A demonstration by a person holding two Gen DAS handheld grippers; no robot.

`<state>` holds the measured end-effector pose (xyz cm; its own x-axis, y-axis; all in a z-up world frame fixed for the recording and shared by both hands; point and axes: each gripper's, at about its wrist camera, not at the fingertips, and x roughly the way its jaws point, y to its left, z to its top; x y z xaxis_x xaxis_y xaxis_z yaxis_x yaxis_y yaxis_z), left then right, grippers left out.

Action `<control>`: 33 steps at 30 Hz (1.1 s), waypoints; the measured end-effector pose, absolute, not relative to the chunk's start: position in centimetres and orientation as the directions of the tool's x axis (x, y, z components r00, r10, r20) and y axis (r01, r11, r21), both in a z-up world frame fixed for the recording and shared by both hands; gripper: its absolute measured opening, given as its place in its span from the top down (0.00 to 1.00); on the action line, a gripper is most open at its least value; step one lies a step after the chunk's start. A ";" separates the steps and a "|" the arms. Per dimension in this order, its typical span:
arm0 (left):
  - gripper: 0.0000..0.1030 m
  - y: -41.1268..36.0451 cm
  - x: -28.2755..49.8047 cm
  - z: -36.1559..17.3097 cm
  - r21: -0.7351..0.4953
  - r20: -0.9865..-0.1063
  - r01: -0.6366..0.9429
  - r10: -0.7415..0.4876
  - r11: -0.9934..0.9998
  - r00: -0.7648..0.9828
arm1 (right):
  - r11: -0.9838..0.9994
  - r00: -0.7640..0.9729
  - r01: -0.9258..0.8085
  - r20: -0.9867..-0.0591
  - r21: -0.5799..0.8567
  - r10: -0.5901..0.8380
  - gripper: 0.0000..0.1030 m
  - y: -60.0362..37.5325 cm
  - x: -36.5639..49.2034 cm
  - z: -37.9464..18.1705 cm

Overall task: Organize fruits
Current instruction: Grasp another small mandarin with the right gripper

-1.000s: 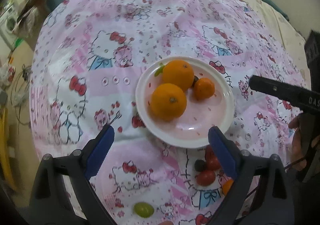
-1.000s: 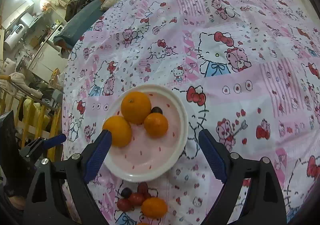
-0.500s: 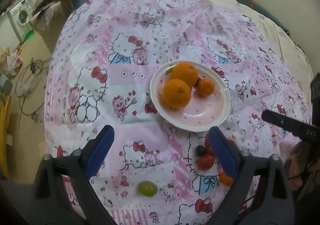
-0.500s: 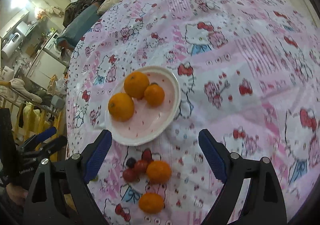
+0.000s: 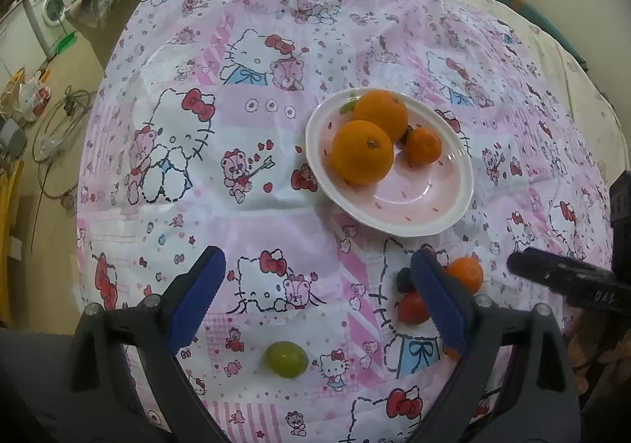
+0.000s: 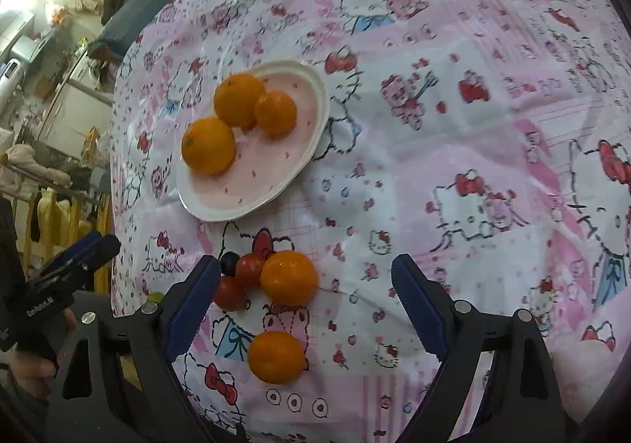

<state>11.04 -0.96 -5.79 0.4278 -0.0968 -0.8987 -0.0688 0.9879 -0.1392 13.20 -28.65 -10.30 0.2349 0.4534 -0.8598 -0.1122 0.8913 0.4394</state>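
A white oval plate [image 5: 441, 224] [image 6: 307, 151] on the pink cartoon-print cloth holds two large oranges [image 5: 362, 157] [image 6: 208, 145] and a small mandarin [image 5: 423, 146] [image 6: 275, 113]. Loose fruit lies on the cloth in front of the plate: two mandarins [image 6: 288, 277] [image 6: 276, 357], two red tomatoes [image 6: 249, 269] [image 5: 412, 309] and a dark grape [image 6: 228, 262]. A green grape [image 5: 285, 359] lies apart. My left gripper [image 5: 317, 303] hovers open above the cloth, the green grape just below its gap. My right gripper [image 6: 305, 305] is open over the loose mandarins, touching nothing.
The cloth covers a round table [image 5: 165, 48] whose edge drops off on the left to a floor with cables and a washing machine [image 5: 51, 9]. Bedding and clothes lie beyond the far edge. A hand [image 6: 27, 368] holds the left gripper's handle.
Both grippers have drawn back toward the table's near edge, so the plate sits farther away and the loose fruit has come into view. Jaws stayed wide.
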 end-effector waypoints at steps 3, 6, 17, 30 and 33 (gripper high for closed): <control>0.10 -0.6 11.3 -6.2 -0.146 -0.909 -0.074 -0.105 0.986 0.403 | 0.894 0.179 -0.155 -0.878 0.420 0.443 0.27 -27.2 13.4 -11.2; 0.10 -0.3 11.3 -6.3 -0.148 -0.911 -0.085 -0.102 0.985 0.399 | 0.911 0.132 -0.206 -0.912 0.358 0.389 0.29 -25.5 13.2 -12.4; 0.09 0.5 11.5 -6.5 -0.163 -0.916 -0.103 -0.112 0.981 0.385 | 0.908 0.072 -0.324 -0.950 0.267 0.305 0.44 -22.2 13.7 -14.3; 0.10 0.4 11.4 -6.5 -0.163 -0.918 -0.097 -0.115 0.982 0.381 | 0.893 0.086 -0.387 -0.955 0.231 0.284 0.57 -21.9 13.7 -14.2; 0.09 0.3 11.4 -6.8 -0.164 -0.921 -0.094 -0.118 0.982 0.372 | 0.896 0.096 -0.368 -0.948 0.249 0.304 0.58 -22.8 13.6 -13.8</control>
<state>11.39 0.34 -6.83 0.3719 -0.1181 -0.9207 -0.0937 0.9820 -0.1638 13.59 -22.79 -13.76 0.0965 0.3037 -0.9479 -0.3683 0.8956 0.2495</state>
